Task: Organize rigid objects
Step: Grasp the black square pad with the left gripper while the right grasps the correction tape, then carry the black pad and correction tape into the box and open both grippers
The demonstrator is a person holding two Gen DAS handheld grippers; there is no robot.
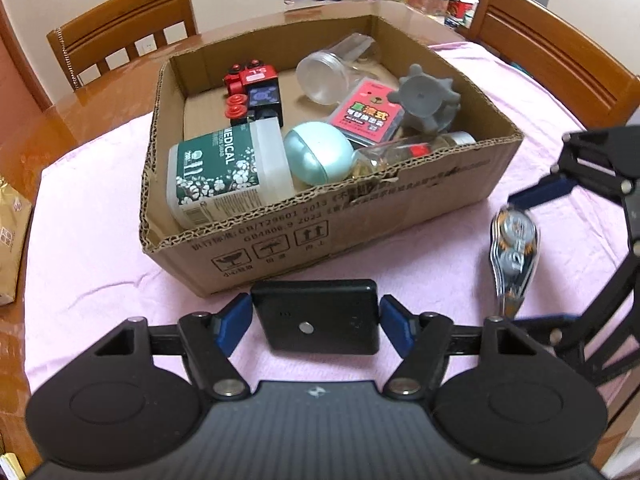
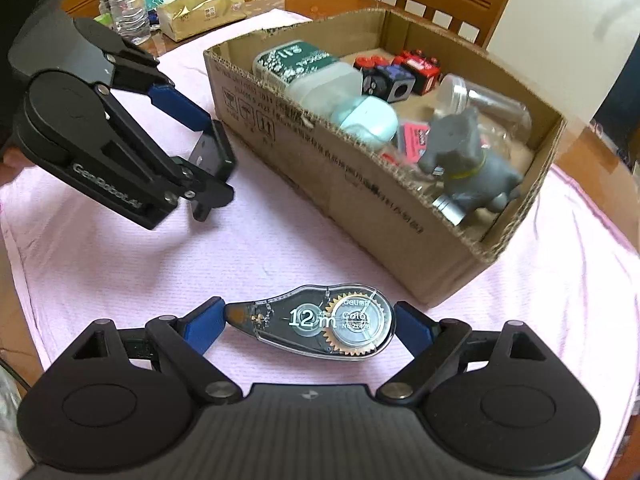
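My left gripper (image 1: 316, 320) is shut on a flat black rectangular device (image 1: 320, 316), held just in front of the cardboard box (image 1: 360, 216); it also shows in the right wrist view (image 2: 212, 148). My right gripper (image 2: 308, 324) is shut on a clear correction tape dispenser (image 2: 316, 322), gripped end to end, near the box's front wall (image 2: 360, 208). In the left wrist view the dispenser (image 1: 514, 248) hangs at the right. The box holds a green medical bottle (image 1: 224, 168), a mint egg-shaped case (image 1: 318, 152), a red toy train (image 1: 252, 88), a clear jar (image 1: 332, 70), a pink card box (image 1: 366, 114) and a grey toy animal (image 2: 468, 160).
A pink cloth (image 1: 88, 220) covers the wooden table. Wooden chairs (image 1: 124, 28) stand behind the table. A gold tissue pack (image 2: 200, 10) and a water bottle (image 2: 128, 0) sit at the far left in the right wrist view.
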